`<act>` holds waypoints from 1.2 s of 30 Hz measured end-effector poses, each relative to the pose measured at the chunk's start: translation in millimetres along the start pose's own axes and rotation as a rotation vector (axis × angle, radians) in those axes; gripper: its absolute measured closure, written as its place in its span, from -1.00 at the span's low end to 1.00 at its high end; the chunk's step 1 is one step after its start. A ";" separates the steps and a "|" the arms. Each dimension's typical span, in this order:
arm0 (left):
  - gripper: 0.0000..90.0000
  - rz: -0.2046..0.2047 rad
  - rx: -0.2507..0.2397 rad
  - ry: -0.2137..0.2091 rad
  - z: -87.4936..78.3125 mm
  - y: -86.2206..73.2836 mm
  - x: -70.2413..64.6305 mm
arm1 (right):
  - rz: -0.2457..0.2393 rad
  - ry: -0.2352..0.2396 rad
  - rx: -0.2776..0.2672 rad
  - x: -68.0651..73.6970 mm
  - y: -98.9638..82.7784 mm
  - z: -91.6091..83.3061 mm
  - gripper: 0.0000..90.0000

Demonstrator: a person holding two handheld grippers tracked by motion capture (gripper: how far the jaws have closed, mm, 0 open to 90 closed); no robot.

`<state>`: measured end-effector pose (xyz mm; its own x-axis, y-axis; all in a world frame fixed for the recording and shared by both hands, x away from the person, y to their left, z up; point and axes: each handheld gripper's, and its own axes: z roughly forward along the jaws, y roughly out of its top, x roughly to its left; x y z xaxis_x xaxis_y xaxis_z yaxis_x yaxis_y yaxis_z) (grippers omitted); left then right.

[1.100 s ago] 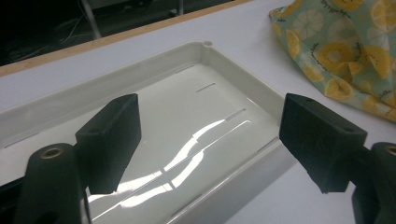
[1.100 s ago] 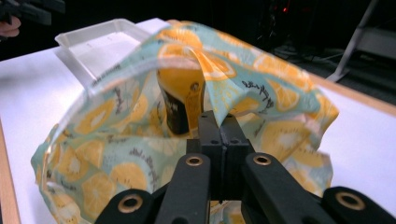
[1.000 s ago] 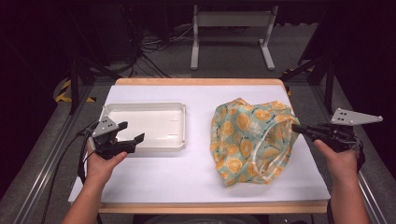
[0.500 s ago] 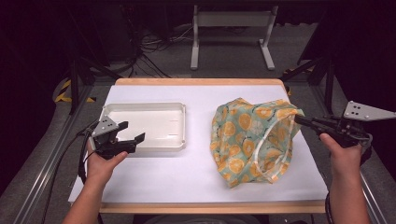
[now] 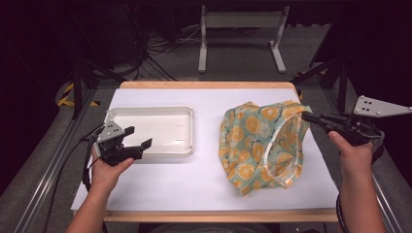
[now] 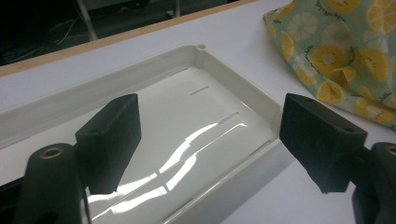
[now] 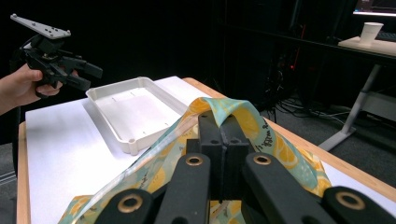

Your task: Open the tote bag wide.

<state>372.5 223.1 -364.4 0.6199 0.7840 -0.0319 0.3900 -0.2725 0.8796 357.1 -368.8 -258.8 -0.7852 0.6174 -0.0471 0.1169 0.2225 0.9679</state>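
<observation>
A cloth bag printed with orange slices on pale green lies on the right half of the white table, its mouth facing right. My right gripper is shut on the upper rim of the bag and holds that edge lifted off the table. At the left, my left gripper hovers open over the near left corner of an empty white tray, with nothing between its fingers. The tray's glossy floor shows between those jaws, and a corner of the bag lies at the upper right.
The white table top has a wooden edge at the back. Beyond it are a metal stand's legs and cables on the floor. A paper cup stands on a far desk.
My right gripper has risen with the bag's rim, pulling the mouth of the bag up and wider. The left gripper has stayed where it was.
</observation>
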 end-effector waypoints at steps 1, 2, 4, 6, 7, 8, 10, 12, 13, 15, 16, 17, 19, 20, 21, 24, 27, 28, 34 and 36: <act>-0.52 0.000 0.000 0.000 0.0 0.0 0.0 | 0.000 0.000 0.000 0.0 0.0 0.0 1.00; -0.52 0.002 0.001 -0.001 0.2 0.3 -0.4 | 0.002 0.006 -0.005 -0.1 2.2 2.9 1.00; -0.52 0.007 0.002 -0.008 1.0 1.1 -1.6 | 0.002 0.008 -0.009 0.0 3.3 4.5 1.00; -0.52 0.010 -0.001 -0.017 2.3 1.9 -3.4 | -0.001 0.015 -0.011 1.0 6.7 8.2 1.00; -0.53 0.007 -0.001 -0.024 3.3 2.5 -5.0 | -0.003 0.019 -0.012 1.5 8.0 9.8 1.00; -0.53 0.008 0.001 -0.030 4.2 3.0 -6.3 | -0.008 0.022 -0.010 2.4 10.4 12.5 1.00; -0.53 0.015 0.005 -0.040 7.1 5.0 -9.7 | -0.021 0.030 -0.006 4.3 15.2 18.3 1.00; -0.54 0.017 0.001 -0.050 9.3 6.9 -12.8 | -0.034 0.036 -0.003 6.3 19.9 24.1 1.00; -0.54 0.023 0.001 -0.055 9.9 7.9 -13.6 | -0.037 0.038 -0.003 7.1 21.8 26.6 1.00; -0.55 0.023 -0.002 -0.067 11.0 10.6 -16.5 | -0.044 0.043 -0.001 8.3 25.4 31.6 1.00; -0.55 0.026 -0.005 -0.070 11.4 12.0 -17.6 | -0.046 0.044 0.000 9.0 27.1 33.9 1.00; -0.55 0.025 -0.007 -0.074 11.8 12.6 -18.2 | -0.050 0.047 -0.001 9.5 29.1 36.7 1.00; -0.55 0.020 -0.011 -0.072 12.1 13.4 -19.8 | -0.051 0.050 0.000 9.9 30.3 38.3 1.00; -0.55 0.037 -0.022 -0.065 12.3 14.4 -20.9 | -0.053 0.053 0.001 10.5 32.3 41.0 1.00; -0.55 0.045 -0.019 -0.069 12.5 15.3 -22.3 | -0.057 0.057 0.003 11.1 35.0 44.4 1.00; -0.55 0.037 -0.022 -0.072 12.9 16.3 -24.0 | -0.063 0.065 -0.002 13.7 41.7 52.3 1.00; -0.55 0.038 -0.019 -0.080 12.8 16.8 -23.2 | -0.071 0.074 -0.007 15.6 46.7 61.1 1.00; -0.55 0.038 -0.019 -0.080 12.8 16.8 -23.2 | -0.071 0.074 -0.007 15.6 46.7 61.1 1.00; -0.55 0.029 -0.011 -0.083 13.3 15.6 -21.8 | -0.072 0.094 -0.004 17.5 54.9 78.7 1.00; -0.55 0.028 -0.011 -0.085 13.5 15.6 -21.7 | -0.075 0.095 -0.004 18.5 57.2 82.3 1.00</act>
<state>374.3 194.2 -356.4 0.6862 0.7259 -0.0474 0.3646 -0.2869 0.8859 399.3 -282.5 -224.6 -0.8456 0.5251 -0.0960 0.0533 0.2621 0.9636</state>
